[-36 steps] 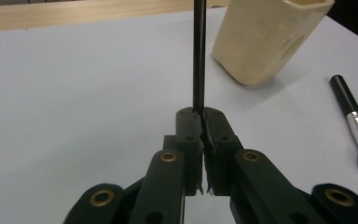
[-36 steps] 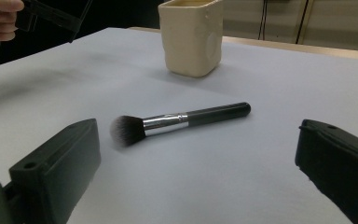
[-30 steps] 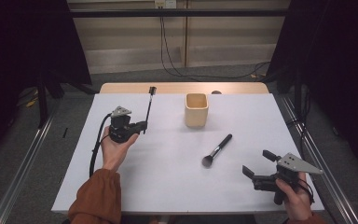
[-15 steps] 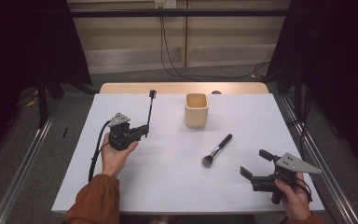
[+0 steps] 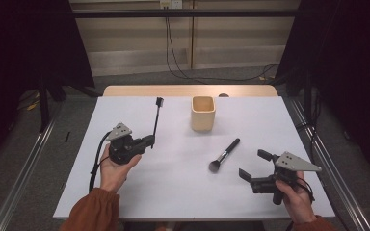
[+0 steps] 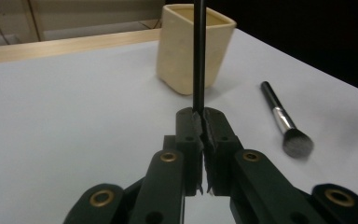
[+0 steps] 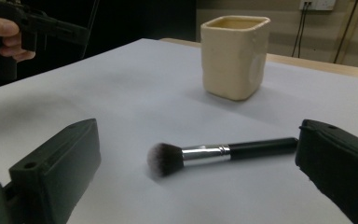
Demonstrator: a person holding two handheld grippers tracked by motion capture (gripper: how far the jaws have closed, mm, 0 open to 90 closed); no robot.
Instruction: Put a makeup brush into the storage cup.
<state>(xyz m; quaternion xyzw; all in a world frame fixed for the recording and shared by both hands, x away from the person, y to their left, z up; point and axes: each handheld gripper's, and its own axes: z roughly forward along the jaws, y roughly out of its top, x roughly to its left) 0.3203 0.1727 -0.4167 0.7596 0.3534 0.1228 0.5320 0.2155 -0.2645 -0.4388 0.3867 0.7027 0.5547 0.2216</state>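
The left gripper [image 5: 147, 141] has its fingers clenched on the thin black brush [image 5: 156, 115], lifted left of the cup [image 5: 203, 113]; the powder brush [image 5: 224, 155] lies on the bench [image 5: 173, 192] near the right gripper [image 5: 254, 166], fingers released; both brushes are likely bound for the cup

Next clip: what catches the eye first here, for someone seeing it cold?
The left gripper at the table's left, shut on a thin black wand whose brush tip points towards the far edge. Next, the cream square cup standing upright at centre back. Then the makeup brush lying flat on the white table, bristles towards the person, with the right gripper open beside it.
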